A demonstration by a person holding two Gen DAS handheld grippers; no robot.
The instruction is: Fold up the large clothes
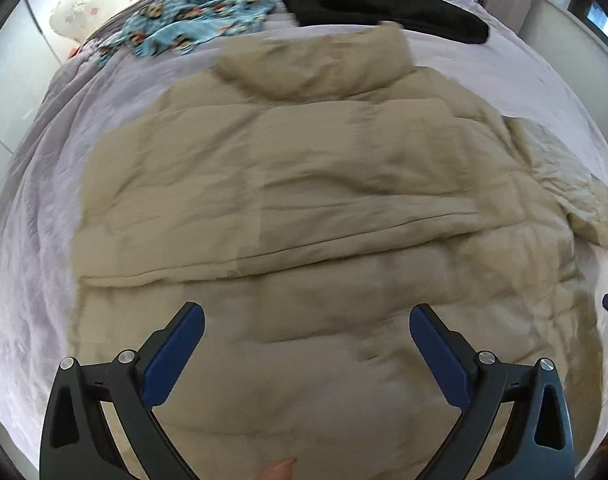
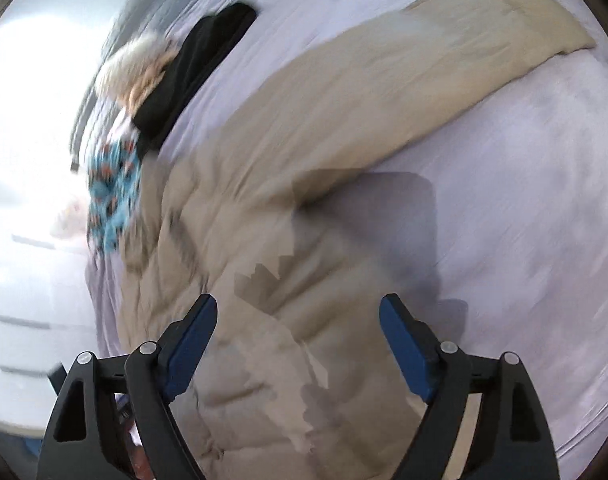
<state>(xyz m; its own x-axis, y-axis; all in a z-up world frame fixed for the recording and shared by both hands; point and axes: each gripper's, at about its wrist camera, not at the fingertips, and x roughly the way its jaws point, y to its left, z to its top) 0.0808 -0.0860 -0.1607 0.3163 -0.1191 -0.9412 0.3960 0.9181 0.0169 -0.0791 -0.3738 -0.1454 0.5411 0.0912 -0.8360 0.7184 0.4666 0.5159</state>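
Left gripper (image 1: pixel 305 322): my jaws gape empty over the near hem.
Jacket (image 1: pixel 304 184): beige, spread mid-bed (image 1: pixel 32 240), collar towards the far edge.
Right sleeve (image 2: pixel 443 52): flung out; I'd fold it inward.
Right gripper (image 2: pixel 298 314): parted, holding nothing.

Beige puffer jacket (image 1: pixel 304 184); lilac-grey bedspread (image 1: pixel 32 240); black garment (image 1: pixel 383 4); sky-blue cloth (image 1: pixel 192 12) — printed with small faces.

Left gripper (image 1: pixel 307 314) black arms, blue pads, silver screws, right gripper (image 2: pixel 298 307) alike
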